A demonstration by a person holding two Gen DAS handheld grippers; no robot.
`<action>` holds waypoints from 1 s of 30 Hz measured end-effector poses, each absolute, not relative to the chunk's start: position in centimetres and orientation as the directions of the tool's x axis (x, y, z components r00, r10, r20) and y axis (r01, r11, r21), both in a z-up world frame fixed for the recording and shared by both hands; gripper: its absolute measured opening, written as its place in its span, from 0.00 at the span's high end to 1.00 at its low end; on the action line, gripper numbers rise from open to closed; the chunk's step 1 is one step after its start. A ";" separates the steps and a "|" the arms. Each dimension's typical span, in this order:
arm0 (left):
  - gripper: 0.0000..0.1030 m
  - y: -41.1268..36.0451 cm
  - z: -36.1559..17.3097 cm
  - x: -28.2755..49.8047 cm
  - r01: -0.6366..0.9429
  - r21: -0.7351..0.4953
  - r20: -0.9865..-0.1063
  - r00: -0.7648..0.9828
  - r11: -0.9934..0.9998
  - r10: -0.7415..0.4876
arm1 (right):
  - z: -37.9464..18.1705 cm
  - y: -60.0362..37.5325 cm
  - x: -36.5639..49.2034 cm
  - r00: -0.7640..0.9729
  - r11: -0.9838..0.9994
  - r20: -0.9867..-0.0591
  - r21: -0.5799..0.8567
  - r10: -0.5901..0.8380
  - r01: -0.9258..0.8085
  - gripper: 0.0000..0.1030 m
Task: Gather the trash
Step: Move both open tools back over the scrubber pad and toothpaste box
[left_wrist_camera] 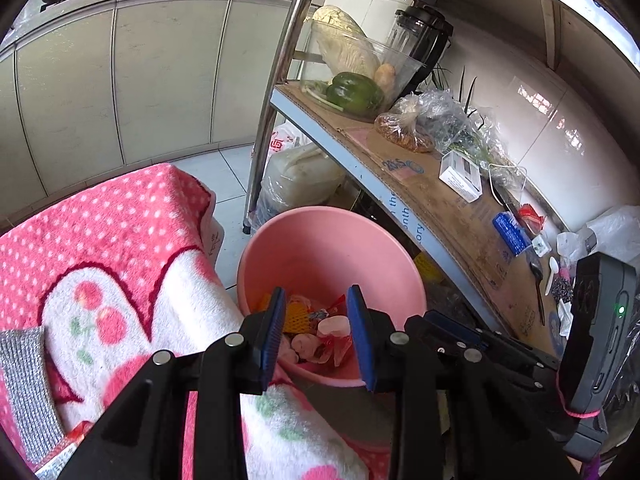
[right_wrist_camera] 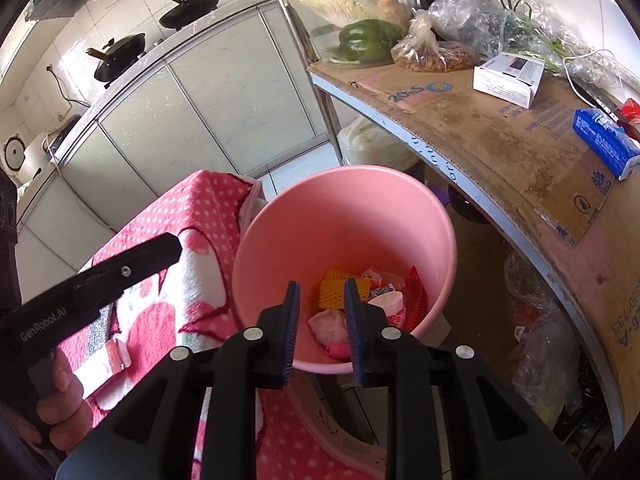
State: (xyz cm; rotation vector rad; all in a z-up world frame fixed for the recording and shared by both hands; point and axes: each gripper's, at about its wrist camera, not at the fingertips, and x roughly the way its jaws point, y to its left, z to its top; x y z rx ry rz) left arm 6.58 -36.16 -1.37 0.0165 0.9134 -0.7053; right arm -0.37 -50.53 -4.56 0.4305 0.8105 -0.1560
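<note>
A pink bin point(left_wrist_camera: 332, 248) stands on the floor between a pink dotted blanket point(left_wrist_camera: 120, 260) and a shelf. It holds a yellow foam net point(right_wrist_camera: 340, 290), red wrappers point(right_wrist_camera: 414, 300), a white cup point(right_wrist_camera: 390, 300) and other scraps. My left gripper point(left_wrist_camera: 317, 292) hangs open over the bin's near rim with nothing between its blue pads. My right gripper point(right_wrist_camera: 322, 286) is also open and empty above the same bin point(right_wrist_camera: 344, 208). A red-and-white wrapper point(right_wrist_camera: 108, 364) lies on the blanket point(right_wrist_camera: 180, 280), under the hand point(right_wrist_camera: 60, 400) that holds the left gripper.
A metal shelf lined with cardboard point(right_wrist_camera: 500, 128) runs along the right. It carries a green pepper point(right_wrist_camera: 368, 38), bagged food, a white box point(right_wrist_camera: 508, 76) and a blue pack point(right_wrist_camera: 604, 142). White cabinets point(left_wrist_camera: 120, 80) stand behind. Bags sit under the shelf.
</note>
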 end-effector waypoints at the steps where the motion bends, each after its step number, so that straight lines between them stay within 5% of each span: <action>1: 0.70 -35.9 -1.3 6.3 0.566 -0.270 -0.731 0.406 0.779 -0.549 | -4.4 -50.3 -0.5 0.685 0.905 -0.728 0.310 0.030 0.290 0.78; 18: 0.70 -19.3 1.3 6.8 0.398 -0.183 -0.745 0.541 0.899 -0.391 | -2.1 -42.8 -0.1 0.667 0.941 -0.728 0.315 0.157 0.122 0.77; 30: 0.70 -9.9 -5.1 8.8 0.271 -0.144 -0.860 0.441 0.952 -0.256 | -4.0 -32.9 0.9 0.472 0.903 -0.773 0.402 0.424 -0.153 0.77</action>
